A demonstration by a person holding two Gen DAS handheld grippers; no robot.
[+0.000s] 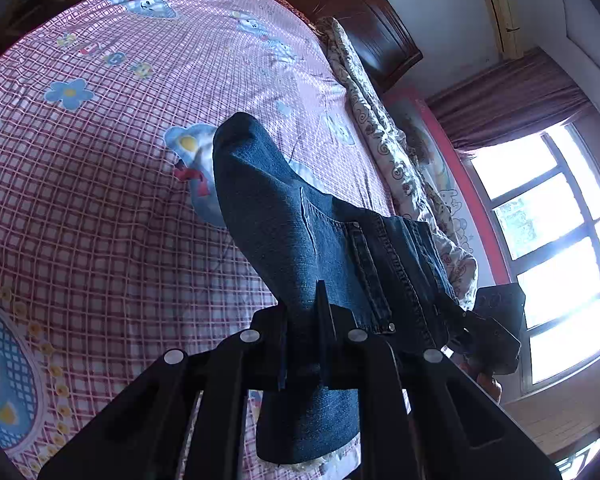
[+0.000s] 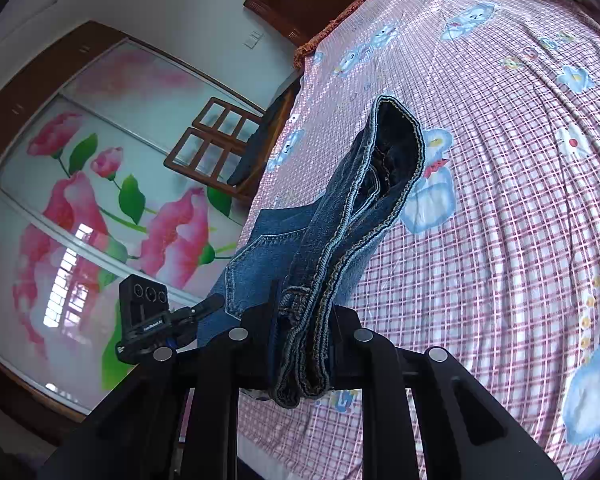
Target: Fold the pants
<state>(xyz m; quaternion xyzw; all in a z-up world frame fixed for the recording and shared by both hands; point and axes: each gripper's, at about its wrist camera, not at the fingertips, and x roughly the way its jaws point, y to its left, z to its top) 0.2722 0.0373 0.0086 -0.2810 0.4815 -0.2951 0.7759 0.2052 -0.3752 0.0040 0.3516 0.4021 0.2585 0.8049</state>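
Jeans hang in the air above the bed, stretched between two grippers. Furthest left in the left wrist view lies the pink checked sheet with its blue cartoon prints, bare beneath the raised cloth. Toward the middle, the left gripper has its fingers pinched tight on a fold of dark denim: cloth bulges up ahead of the tips and a flap droops down below them. From there the jeans run rightward, past a seam and a riveted pocket edge, to the other gripper's black body at the right edge of the cloth. Beyond it lie a rumpled quilt along the bed's far side, and a bright window.

In the right wrist view, a wardrobe with pink flower doors fills the left, and the left gripper's camera block sits low beside it. A back pocket panel of the jeans spreads between that block and the centre. There the right gripper holds its fingers narrow, clamped on the bunched waistband, which rises ahead of the tips as a thick stitched roll and hangs a little below them. Bed fills the right.
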